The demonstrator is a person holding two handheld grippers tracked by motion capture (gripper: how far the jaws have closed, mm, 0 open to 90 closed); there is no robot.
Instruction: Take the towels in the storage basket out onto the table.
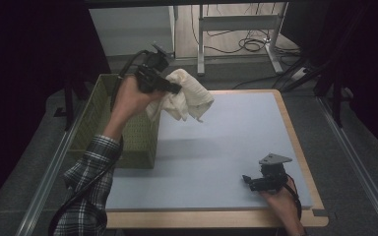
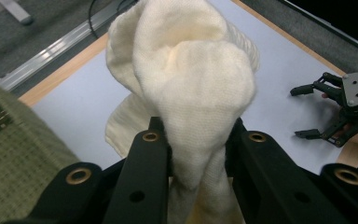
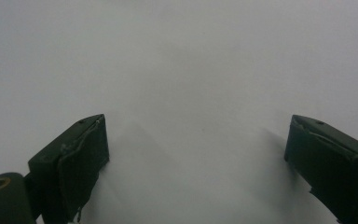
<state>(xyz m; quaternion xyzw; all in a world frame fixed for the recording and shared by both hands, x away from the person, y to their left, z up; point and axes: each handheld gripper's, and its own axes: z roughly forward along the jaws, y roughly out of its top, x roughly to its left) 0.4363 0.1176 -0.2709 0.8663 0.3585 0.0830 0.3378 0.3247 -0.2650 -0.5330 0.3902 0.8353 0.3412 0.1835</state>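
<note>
A cream knitted cloth (image 1: 184, 96) hangs bunched in the air at the back left of the table, just right of a green basket (image 1: 128, 142). My left gripper (image 1: 174, 89) is shut on the cloth; in the left gripper view both black jaws pinch the cream cloth (image 2: 191, 88), which bulges above them and trails down between them. My right gripper (image 1: 248, 180) rests low on the grey table top (image 1: 226, 137) near the front right, jaws spread wide. In the right gripper view those jaws stand far apart over bare grey surface, my right gripper (image 3: 196, 140) holding nothing.
The green woven basket stands along the table's left edge, its wall also close by at the left of the left gripper view (image 2: 14, 154). A wooden border (image 1: 295, 142) rims the table. Beyond the far edge are desk legs and cables (image 1: 246, 39) on the floor.
</note>
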